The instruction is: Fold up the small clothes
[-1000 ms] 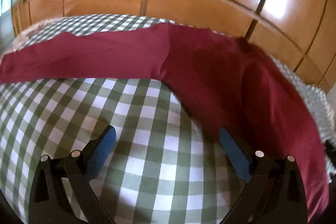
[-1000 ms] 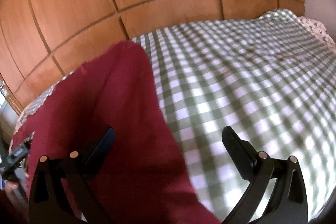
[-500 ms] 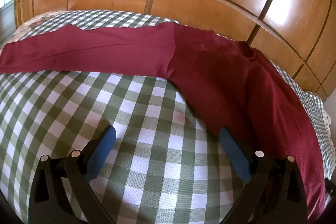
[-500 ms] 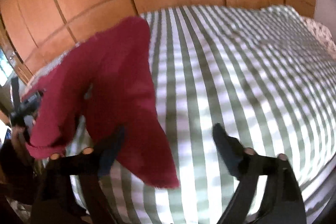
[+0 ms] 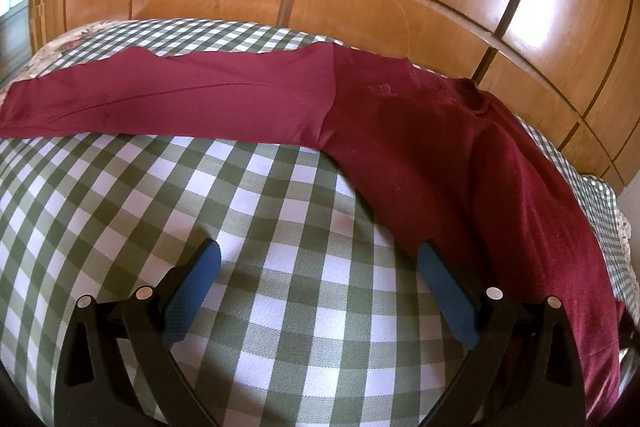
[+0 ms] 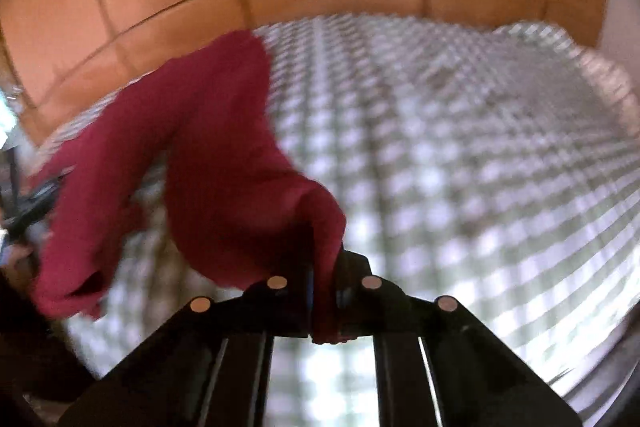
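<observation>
While pinching maroon shirt point(image 6: 224, 163) above checked bedspread point(image 6: 460, 155), right gripper point(image 6: 324, 291) clamped (blurry). Left gripper point(image 5: 316, 263) spread, empty, beside shirt on bedspread.

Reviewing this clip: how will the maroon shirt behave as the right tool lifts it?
Probably floppy: the maroon shirt sags from the shut right tool. Likely light, hanging from one pinch. It lies flat on the checked bedspread, so it may drag.

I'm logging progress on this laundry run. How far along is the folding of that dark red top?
Barely begun. Done: the maroon shirt lies spread on the checked bedcover, its sleeve stretched out flat. In hand: the right gripper is shut on a bunched edge of the cloth, lifted off the bed. The left gripper is open and holds nothing. Left: every fold, judging by the outstretched sleeve.
</observation>
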`<action>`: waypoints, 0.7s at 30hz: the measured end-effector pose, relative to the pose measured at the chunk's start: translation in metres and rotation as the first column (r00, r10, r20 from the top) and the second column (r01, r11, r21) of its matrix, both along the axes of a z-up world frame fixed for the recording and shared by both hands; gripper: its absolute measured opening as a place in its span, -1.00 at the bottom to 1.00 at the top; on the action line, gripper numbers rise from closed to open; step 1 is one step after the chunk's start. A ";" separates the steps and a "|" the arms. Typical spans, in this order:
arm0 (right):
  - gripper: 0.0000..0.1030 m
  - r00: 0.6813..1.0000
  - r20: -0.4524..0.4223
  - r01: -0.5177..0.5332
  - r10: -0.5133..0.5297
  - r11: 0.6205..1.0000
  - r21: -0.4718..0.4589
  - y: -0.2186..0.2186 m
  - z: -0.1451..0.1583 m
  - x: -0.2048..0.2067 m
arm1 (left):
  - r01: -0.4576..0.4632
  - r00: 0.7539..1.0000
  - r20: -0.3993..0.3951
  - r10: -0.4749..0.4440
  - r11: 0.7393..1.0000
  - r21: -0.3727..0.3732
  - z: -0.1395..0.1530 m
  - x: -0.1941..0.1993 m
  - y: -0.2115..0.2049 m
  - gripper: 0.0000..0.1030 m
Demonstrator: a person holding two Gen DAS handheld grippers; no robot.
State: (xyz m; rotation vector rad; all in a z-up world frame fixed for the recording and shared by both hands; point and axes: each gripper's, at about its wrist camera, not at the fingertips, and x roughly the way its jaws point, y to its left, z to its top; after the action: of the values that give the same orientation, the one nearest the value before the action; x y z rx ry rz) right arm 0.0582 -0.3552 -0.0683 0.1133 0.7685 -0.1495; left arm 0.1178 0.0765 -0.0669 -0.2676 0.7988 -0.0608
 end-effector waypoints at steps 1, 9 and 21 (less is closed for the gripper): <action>-0.89 1.000 0.004 0.020 -0.020 0.999 -0.026 -0.009 0.004 0.005 | 0.000 1.000 0.000 0.000 1.000 0.000 0.000 0.000 0.000 0.90; -0.90 0.978 0.016 0.207 -0.210 0.945 -0.252 -0.085 0.017 0.067 | 0.000 1.000 -0.001 0.000 1.000 -0.004 0.000 0.000 0.000 0.90; -0.91 0.873 0.078 0.472 -0.482 0.794 -0.383 -0.178 0.035 0.147 | 0.008 1.000 -0.006 -0.008 1.000 -0.011 -0.005 0.003 0.001 0.92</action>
State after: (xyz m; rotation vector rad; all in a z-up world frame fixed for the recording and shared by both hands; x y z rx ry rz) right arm 0.2048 -0.5331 -0.0333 -0.0798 0.7063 -0.7898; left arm 0.1212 0.0771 -0.0718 -0.2755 0.8062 -0.0719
